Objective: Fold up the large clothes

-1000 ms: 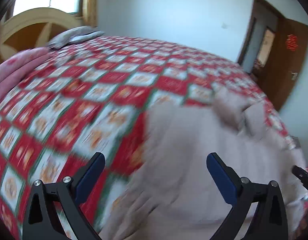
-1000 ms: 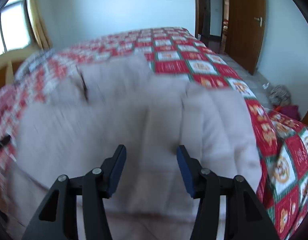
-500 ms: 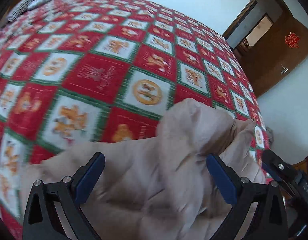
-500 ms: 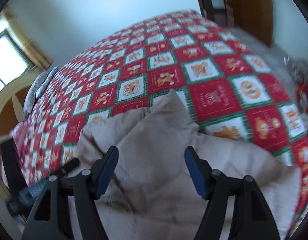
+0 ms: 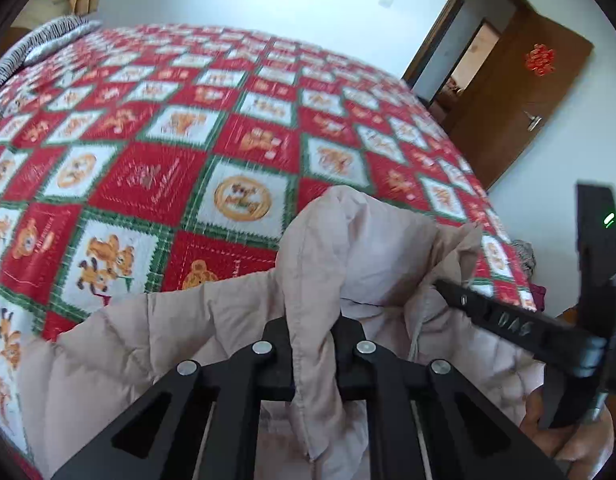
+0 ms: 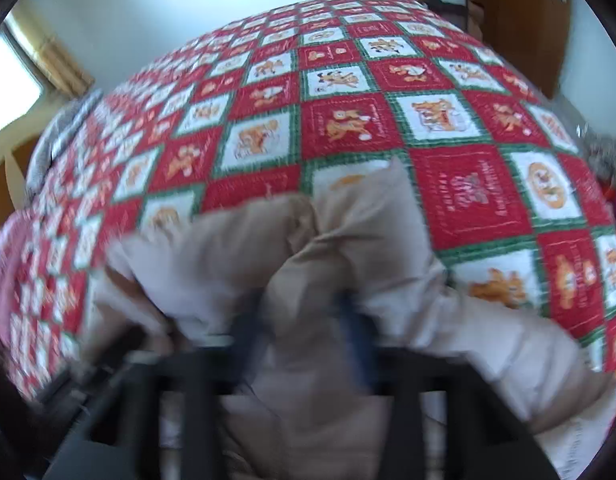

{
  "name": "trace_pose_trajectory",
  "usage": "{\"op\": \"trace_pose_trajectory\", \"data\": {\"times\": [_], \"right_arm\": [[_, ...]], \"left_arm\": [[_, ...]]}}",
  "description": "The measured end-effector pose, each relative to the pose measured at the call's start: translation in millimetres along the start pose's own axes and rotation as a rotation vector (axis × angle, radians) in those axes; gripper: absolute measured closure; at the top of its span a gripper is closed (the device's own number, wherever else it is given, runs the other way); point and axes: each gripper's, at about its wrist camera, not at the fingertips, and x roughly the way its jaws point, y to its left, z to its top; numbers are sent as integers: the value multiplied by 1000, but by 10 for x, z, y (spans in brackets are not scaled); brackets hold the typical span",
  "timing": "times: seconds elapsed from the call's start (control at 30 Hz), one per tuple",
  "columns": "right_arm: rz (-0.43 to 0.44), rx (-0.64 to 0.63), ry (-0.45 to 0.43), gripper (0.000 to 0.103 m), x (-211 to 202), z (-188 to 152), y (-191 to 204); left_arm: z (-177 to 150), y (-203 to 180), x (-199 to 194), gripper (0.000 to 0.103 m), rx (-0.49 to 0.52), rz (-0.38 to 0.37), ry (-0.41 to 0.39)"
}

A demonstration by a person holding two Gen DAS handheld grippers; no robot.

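A beige padded jacket point(image 5: 363, 248) lies bunched at the near edge of a bed with a red, white and green quilt point(image 5: 148, 140). My left gripper point(image 5: 311, 344) is shut on a raised fold of it, which runs down between the black fingers. The right gripper's black body point(image 5: 503, 322) reaches into the jacket from the right, with a hand point(image 5: 567, 432) beneath it. In the blurred right wrist view the jacket point(image 6: 236, 248) fills the foreground. There my right gripper point(image 6: 304, 332) has its jaws closing, with a thick bunch of fabric squeezed between the blue pads.
The quilt point(image 6: 347, 80) spreads out beyond the jacket. A striped pillow point(image 5: 36, 44) lies at the far left corner by a window. A brown door point(image 5: 527, 100) stands ajar at the right, with a dark bundle point(image 5: 523, 252) on the floor below it.
Both grippers moved over the jacket and tilted downward. The left went from wide open to shut on a fold. The right narrowed onto bunched fabric, which now stands up higher.
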Motion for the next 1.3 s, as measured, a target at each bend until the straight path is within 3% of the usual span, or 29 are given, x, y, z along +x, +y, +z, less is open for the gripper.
{"op": "trace_pose_trajectory", "data": {"times": [0.17,0.27,0.37,0.43,0.5,0.63,0.73,0.8,0.83,0.87,0.93,1.0,1.03,1.1,1.17,1.3], "right_arm": [[-75,-30,-69,95,-437,-289,-272],[-111,5,-94,97,-634,-557,-543],[-176,48,-60,98,-513,-851,-820],[-140,107,-60,103,-383,-1090,-1027],[-130,105,-139,103,-414,-1233,-1051],[-255,0,-207,103,-359,-1309,-810],[-222,15,-249,98,-522,-1244,-810],[-174,63,-361,85,-837,-1169,-876],[-147,85,-400,50,-957,-1088,-895],[-125,100,-411,0,-1002,-1011,-882],[-74,140,-346,9,-962,-800,-886],[-50,178,-240,29,-780,-702,-864],[-18,209,-169,45,-606,-655,-861],[23,240,-106,49,-386,-665,-807],[14,212,-88,82,-245,-742,-704],[-118,41,-105,90,-336,-1117,-484]], "left_arm": [[-35,-31,-339,93,-17,-27,-31],[-91,52,-365,93,-29,35,-41],[-193,213,-191,93,-65,121,-15],[-288,316,-40,90,-91,161,11],[-398,419,89,89,-107,185,6],[-529,459,173,89,-83,188,-81],[-541,505,165,89,-110,172,-110],[-556,564,140,89,-139,139,-127],[-558,592,133,89,-151,124,-132],[-562,601,127,89,-157,115,-134],[-565,601,124,89,-160,110,-136],[-566,605,125,89,-161,105,-138],[-566,607,126,89,-162,102,-139],[-576,596,128,89,-160,104,-141],[-582,606,127,89,-160,103,-141],[-590,633,130,89,-173,84,-141]]}}
